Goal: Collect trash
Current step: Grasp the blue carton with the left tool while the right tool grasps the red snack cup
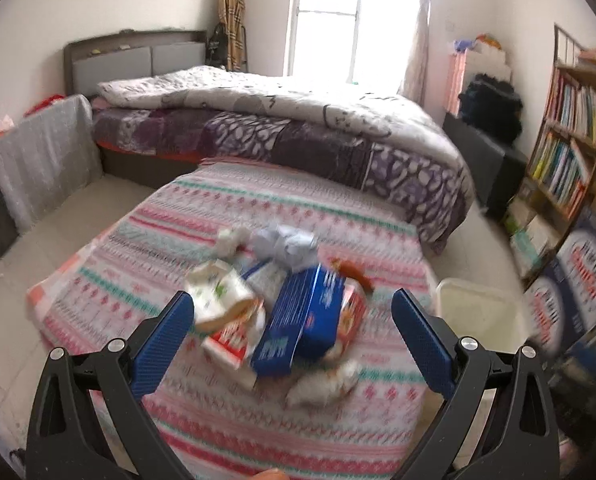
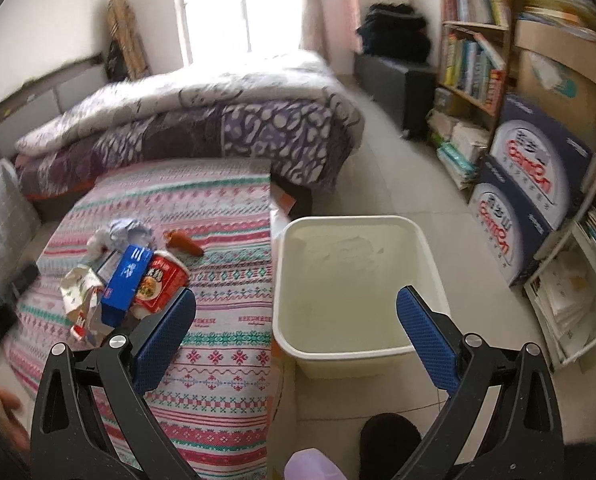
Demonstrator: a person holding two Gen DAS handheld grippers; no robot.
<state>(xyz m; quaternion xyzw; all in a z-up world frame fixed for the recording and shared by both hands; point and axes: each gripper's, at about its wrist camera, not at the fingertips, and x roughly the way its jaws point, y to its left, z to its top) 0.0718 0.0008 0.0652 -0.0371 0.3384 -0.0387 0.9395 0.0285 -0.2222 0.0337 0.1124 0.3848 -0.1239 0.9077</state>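
Observation:
A pile of trash lies on a low surface under a striped pink patterned cloth [image 1: 226, 216]: a blue box [image 1: 301, 316], a red noodle cup [image 2: 160, 282], crumpled white wrappers [image 1: 222, 296], crumpled paper [image 1: 286, 244] and an orange wrapper [image 2: 184, 242]. My left gripper [image 1: 294, 316] is open and empty, hovering just above the pile with its jaws on either side of the blue box. A white bin [image 2: 353, 292] stands on the floor right of the cloth; its edge shows in the left wrist view [image 1: 477, 308]. My right gripper [image 2: 296, 320] is open and empty over the bin's near left edge.
A bed with a purple and white quilt [image 1: 298, 120] lies behind the cloth. A bookshelf [image 2: 473, 40] and stacked blue cartons [image 2: 529, 188] line the right wall. A grey covered unit [image 1: 42, 152] stands at the left. Tiled floor [image 2: 385, 168] runs between bed and shelf.

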